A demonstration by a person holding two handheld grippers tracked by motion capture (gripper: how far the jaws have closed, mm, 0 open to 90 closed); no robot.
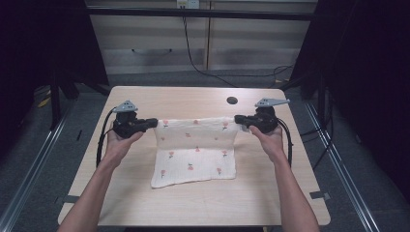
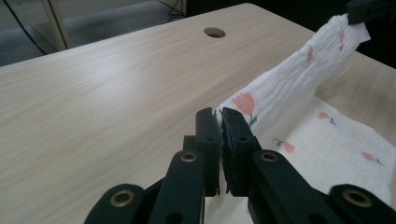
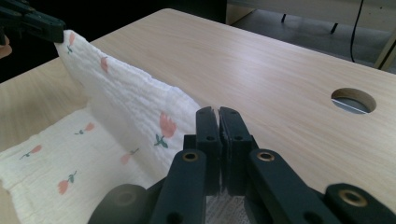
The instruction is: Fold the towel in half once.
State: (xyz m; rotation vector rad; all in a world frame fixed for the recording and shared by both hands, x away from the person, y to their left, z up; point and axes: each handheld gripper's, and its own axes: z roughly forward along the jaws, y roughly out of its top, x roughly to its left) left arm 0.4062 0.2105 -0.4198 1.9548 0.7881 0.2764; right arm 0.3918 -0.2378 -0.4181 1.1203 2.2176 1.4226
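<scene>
Your left gripper (image 1: 153, 122) is clamped on the far-left corner of the white crinkled cloth with pink flower print (image 1: 196, 157); near edge rests mid-tabletop (image 1: 145, 198). Your right gripper (image 1: 237, 119) pinches the far-right corner. Keep both level and the lifted edge taut; fold evenly.

No readable text, label, brand, number or sign anywhere.

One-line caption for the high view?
Left gripper and right gripper lift white flower-printed cloth by two corners.
</scene>
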